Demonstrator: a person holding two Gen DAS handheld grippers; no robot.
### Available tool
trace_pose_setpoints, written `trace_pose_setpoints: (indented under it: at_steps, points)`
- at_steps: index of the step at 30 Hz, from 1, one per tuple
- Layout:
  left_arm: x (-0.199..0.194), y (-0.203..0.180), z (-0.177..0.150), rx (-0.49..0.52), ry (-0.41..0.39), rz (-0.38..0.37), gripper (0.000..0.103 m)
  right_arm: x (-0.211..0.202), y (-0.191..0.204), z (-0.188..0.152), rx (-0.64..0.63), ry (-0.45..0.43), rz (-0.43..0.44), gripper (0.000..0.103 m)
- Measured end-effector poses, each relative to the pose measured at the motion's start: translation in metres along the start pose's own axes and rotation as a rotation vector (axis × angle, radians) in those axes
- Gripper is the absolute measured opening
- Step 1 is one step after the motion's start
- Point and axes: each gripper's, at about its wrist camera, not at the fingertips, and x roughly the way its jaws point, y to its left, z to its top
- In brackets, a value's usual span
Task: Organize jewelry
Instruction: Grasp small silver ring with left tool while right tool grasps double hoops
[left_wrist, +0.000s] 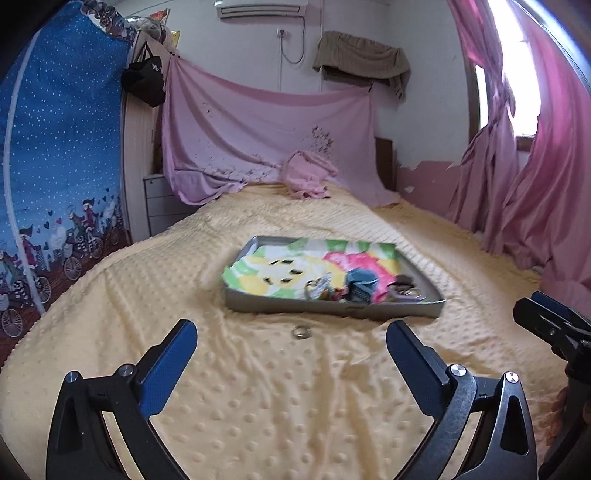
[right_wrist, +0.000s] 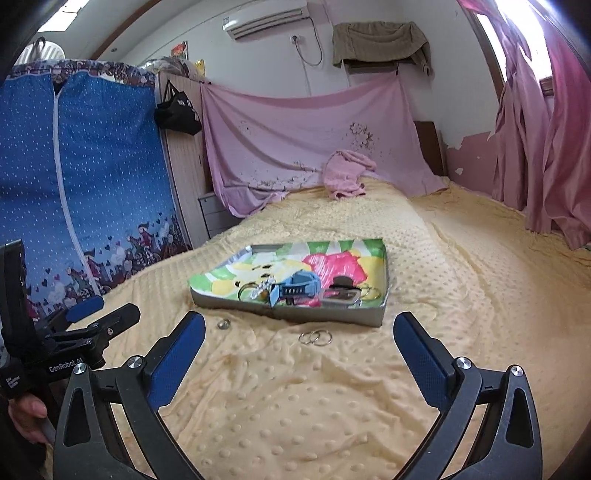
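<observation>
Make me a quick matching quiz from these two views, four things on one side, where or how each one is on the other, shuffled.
Things:
1. blue watch
2. pair of silver rings
3. pink cloth bundle
4. right tool

Places or states:
A. far end of the bed
B. open, empty
C. inside the tray
D. on the yellow blanket, before the tray

Pairs: 1-C, 2-D, 3-A, 4-B

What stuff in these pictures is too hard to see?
- Jewelry pile in the tray, left wrist view: motion blur, pieces tangled together.
- Small round piece on the yellow blanket, right wrist view: too small to name.
- Right gripper, left wrist view: cut off by the edge.
</observation>
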Motion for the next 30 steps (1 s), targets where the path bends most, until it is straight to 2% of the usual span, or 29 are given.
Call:
trace_pose_setpoints:
  at_steps: [7, 13, 22, 25, 26, 27, 28, 30]
  points:
    - [0.041, 0.015, -0.008, -0.008, 0.061, 0.058, 0.103, 0.049, 0.004, -0.010, -0.038, 0.052, -0.044, 0.100]
    - [0.073, 0.016, -0.014, -0.015, 0.095, 0.075, 0.103, 0.086, -0.003, -0.014, -0.046, 0.099, -0.054, 0.100]
    - [0.117, 0.003, -0.016, 0.032, 0.172, 0.029, 0.102, 0.143, -0.012, -0.020, -0.037, 0.205, -0.017, 0.100]
    - [0.129, -0.002, -0.020, 0.055, 0.209, -0.009, 0.081, 0.156, -0.015, -0.026, -0.024, 0.233, 0.003, 0.098]
    - [0.135, -0.003, -0.022, 0.059, 0.230, -0.021, 0.070, 0.161, -0.015, -0.029, -0.022, 0.244, 0.012, 0.095]
    - [0.140, -0.003, -0.024, 0.059, 0.253, -0.034, 0.061, 0.167, -0.014, -0.032, -0.020, 0.264, 0.024, 0.086]
    - [0.146, -0.003, -0.025, 0.056, 0.274, -0.047, 0.057, 0.171, -0.014, -0.035, -0.019, 0.277, 0.027, 0.076]
    - [0.152, -0.002, -0.026, 0.043, 0.288, -0.061, 0.053, 0.179, -0.014, -0.040, -0.010, 0.296, 0.042, 0.071]
